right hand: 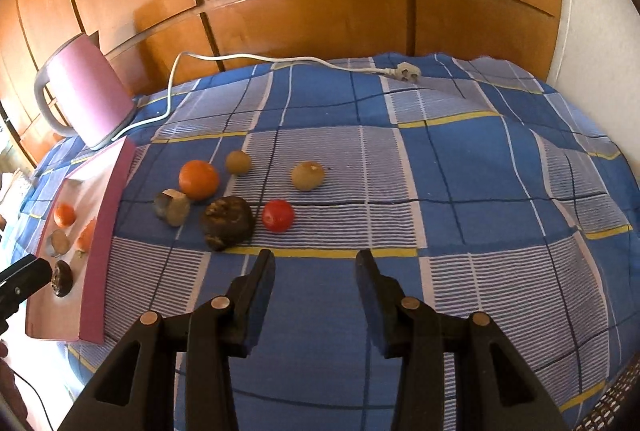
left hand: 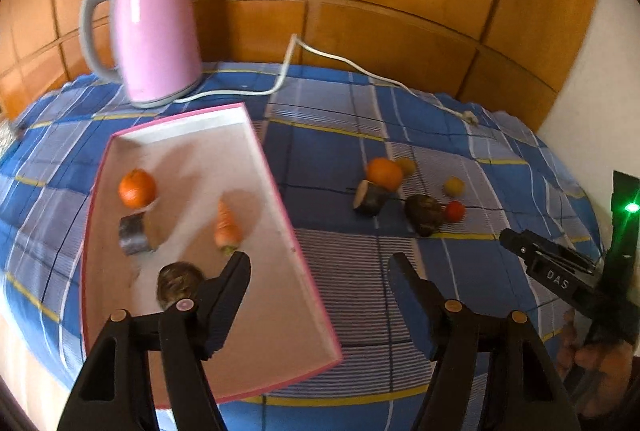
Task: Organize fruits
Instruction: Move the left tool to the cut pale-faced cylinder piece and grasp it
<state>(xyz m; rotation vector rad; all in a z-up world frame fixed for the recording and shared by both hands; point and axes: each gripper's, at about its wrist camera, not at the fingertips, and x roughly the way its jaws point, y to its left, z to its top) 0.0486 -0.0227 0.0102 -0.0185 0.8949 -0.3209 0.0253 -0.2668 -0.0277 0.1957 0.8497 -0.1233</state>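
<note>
Black right gripper point(left hand: 516, 243) reads "DAS", jaws apart and empty like left gripper point(left hand: 320, 267), loose fruits point(right hand: 276, 215) at 12 o'clock, others in pink tray point(left hand: 280, 199) at 9.

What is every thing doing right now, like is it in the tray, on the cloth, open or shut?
Left gripper: open, empty, over the tray edge.
Right gripper: open, empty.
Tray: holds four items.
Carrot: lying in the tray.
Orange: in the tray.
Second orange: on the cloth.
Tomato: on the cloth.
Kettle: upright, lid shut.
Plug: unplugged, on the cloth.
</note>
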